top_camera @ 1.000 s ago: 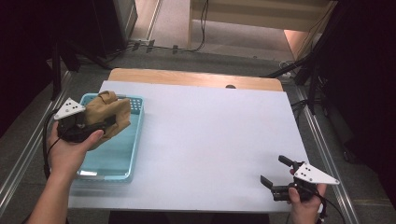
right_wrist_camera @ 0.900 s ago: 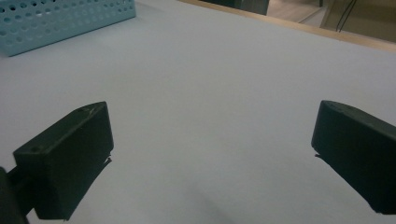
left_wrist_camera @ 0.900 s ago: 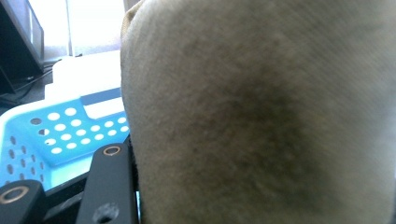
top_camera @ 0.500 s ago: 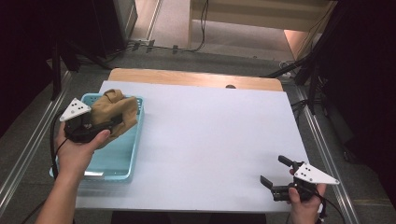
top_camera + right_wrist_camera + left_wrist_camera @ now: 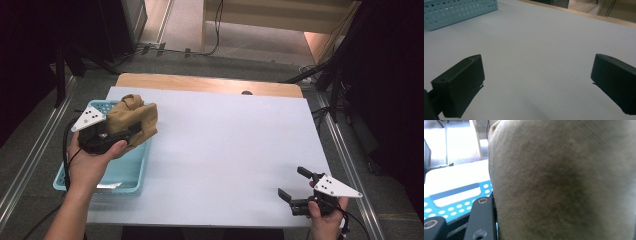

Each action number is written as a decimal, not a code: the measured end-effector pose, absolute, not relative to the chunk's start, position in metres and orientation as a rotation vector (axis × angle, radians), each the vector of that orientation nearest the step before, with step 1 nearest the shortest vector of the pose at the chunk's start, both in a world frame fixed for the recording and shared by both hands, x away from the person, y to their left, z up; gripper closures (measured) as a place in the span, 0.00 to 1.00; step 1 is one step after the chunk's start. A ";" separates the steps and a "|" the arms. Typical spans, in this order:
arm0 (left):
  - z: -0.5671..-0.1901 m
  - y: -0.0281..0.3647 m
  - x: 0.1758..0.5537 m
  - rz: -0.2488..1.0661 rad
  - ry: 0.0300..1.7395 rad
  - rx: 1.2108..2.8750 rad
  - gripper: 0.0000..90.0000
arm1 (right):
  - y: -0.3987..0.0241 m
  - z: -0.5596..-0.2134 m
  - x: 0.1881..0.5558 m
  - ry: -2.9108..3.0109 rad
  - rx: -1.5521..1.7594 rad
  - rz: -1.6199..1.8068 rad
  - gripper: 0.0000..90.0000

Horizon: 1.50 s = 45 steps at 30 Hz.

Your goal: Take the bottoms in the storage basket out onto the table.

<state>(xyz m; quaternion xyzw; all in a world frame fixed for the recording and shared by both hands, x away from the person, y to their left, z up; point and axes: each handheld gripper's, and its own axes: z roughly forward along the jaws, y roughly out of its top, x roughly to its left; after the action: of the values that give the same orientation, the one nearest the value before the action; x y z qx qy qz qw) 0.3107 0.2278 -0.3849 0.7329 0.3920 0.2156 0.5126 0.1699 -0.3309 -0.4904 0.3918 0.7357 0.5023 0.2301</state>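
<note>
A bunched tan cloth (image 5: 134,120) hangs over the right rim of a light blue perforated basket (image 5: 122,172) at the table's left. My left gripper (image 5: 131,132) is shut on the cloth and holds it above the basket. In the left gripper view the tan cloth (image 5: 564,180) covers most of the picture, with one black finger (image 5: 482,220) at its lower left and the blue basket (image 5: 456,195) beyond. My right gripper (image 5: 295,184) rests at the table's front right corner, jaws wide apart with nothing between them; the right gripper view has its fingers (image 5: 461,86) over bare white table.
The white table top (image 5: 225,145) stretches between the basket and the right gripper. A wooden strip (image 5: 210,85) runs along the far edge. The basket's corner (image 5: 456,10) appears far off in the right gripper view. Cables and dark stands lie on the floor beyond.
The left hand has carried the cloth to the right and slightly up, from over the basket's middle to its right rim. The right gripper has stayed put.
</note>
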 end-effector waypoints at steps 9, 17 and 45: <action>-0.377 0.215 0.308 0.491 0.897 1.756 0.43 | -0.329 -0.491 0.171 2.023 1.080 1.386 0.00; -0.376 0.201 0.306 0.479 0.862 1.755 0.43 | -0.330 -0.492 0.172 2.021 1.086 1.385 0.00; -0.384 0.139 0.317 0.393 0.772 1.765 0.43 | -0.334 -0.493 0.174 2.010 1.093 1.361 0.00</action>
<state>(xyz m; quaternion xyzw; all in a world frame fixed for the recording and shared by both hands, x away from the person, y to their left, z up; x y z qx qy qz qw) 0.3169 0.1394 -0.3844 0.7471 0.3267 0.1665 0.5545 0.1743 -0.3336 -0.4932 0.3988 0.7334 0.4967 0.2374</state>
